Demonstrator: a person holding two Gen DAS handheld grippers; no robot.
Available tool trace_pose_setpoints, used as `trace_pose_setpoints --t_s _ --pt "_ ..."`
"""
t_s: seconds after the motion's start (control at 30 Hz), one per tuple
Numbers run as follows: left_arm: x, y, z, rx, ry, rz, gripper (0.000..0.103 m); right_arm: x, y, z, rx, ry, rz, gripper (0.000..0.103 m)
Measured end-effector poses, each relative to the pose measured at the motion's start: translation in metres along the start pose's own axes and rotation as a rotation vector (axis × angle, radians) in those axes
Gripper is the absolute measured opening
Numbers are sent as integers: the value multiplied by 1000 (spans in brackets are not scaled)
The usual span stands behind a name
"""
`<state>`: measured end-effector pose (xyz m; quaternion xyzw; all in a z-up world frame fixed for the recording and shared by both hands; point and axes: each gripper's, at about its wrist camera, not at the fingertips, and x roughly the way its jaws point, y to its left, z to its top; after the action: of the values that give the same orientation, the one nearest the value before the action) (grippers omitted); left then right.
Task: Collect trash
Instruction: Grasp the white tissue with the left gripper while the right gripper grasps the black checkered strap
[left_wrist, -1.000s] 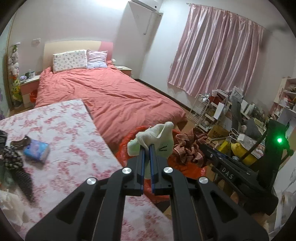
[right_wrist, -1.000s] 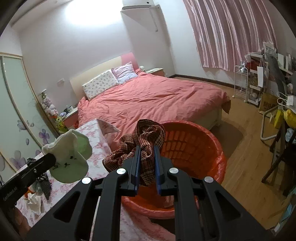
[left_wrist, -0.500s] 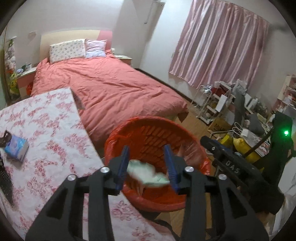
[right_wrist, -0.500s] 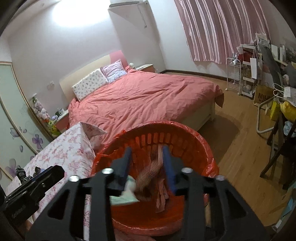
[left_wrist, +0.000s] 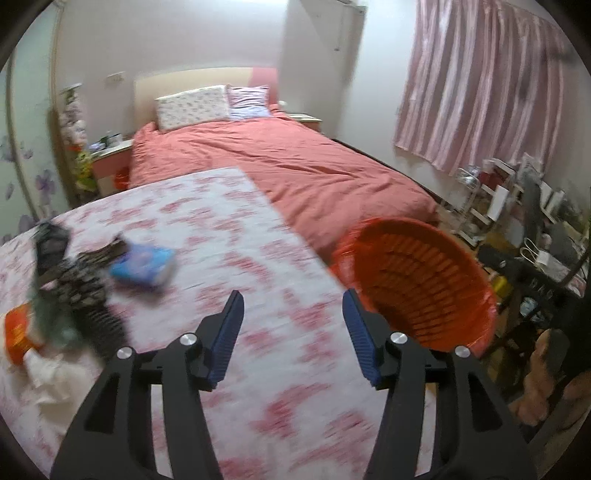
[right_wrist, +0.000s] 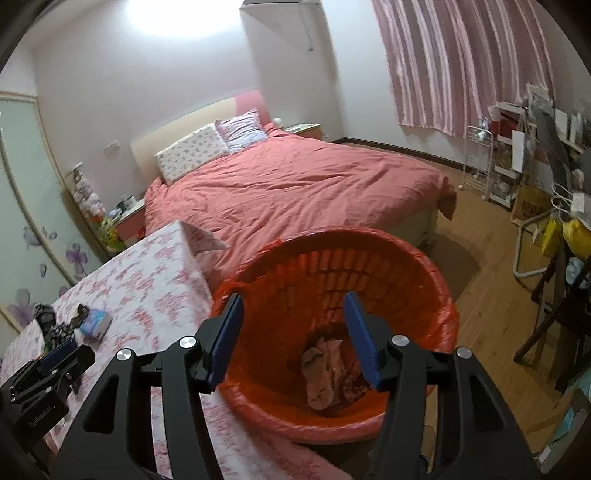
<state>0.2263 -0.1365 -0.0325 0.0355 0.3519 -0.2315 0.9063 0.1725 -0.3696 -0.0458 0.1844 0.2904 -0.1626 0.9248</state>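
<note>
- The trash left to collect lies at the far left of the counter (left_wrist: 229, 236): a blue tissue pack (left_wrist: 144, 263), a dark patterned cloth (left_wrist: 79, 291) just left of it, an orange packet (left_wrist: 17, 334) and crumpled white tissue (left_wrist: 44, 373) near the left edge; all are blurred in the left wrist view.
- The orange basket (right_wrist: 436, 295) stands on the floor against the right edge of the counter, lined with a red bag.
- Inside it, at the bottom, rest crumpled cloths (right_wrist: 327, 373), pinkish under the red light, with a darker checked piece to their right.
- The right gripper (right_wrist: 293, 334) hangs over the basket's mouth, its blue-padded jaws spread wide and holding nothing.
- The left gripper (left_wrist: 293, 334) is over the flowered counter cover, just left of the basket, jaws equally wide and empty.
- In the right wrist view the left gripper's body shows at the lower left, near the tissue pack.
- Beyond the counter is a bed (right_wrist: 295, 184) with a salmon-red quilt and 2 pillows (right_wrist: 210, 146) at the headboard.
- Pink striped curtains (left_wrist: 480, 85) hang on the far right wall; cluttered shelves (right_wrist: 517, 162) stand to the right on the wooden floor (right_wrist: 491, 306).
</note>
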Motion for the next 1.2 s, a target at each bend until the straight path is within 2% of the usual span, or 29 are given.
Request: trace_pose_setpoints --t_s 0.5,0.67,0.83,0.9,1.0,1.17,1.2 --pt "-75 158 -62 -238 -11 246 75 -6 100 -39 -180 80 121 59" --pt "-74 200 -75 -364 22 237 76 -4 130 -53 -238 116 152 59" --pt "-54 212 -78 -414 52 185 75 -3 151 -63 -289 132 162 59" --pt "-47 213 -78 -432 66 160 74 0 158 -66 -301 137 163 59" --pt "-36 212 -78 -449 80 119 66 1 166 -70 -317 145 166 59" --pt "-27 203 -75 -430 83 91 40 5 174 -74 -333 158 169 59" --pt "-27 200 -74 -416 80 98 40 5 176 -75 -337 160 171 59"
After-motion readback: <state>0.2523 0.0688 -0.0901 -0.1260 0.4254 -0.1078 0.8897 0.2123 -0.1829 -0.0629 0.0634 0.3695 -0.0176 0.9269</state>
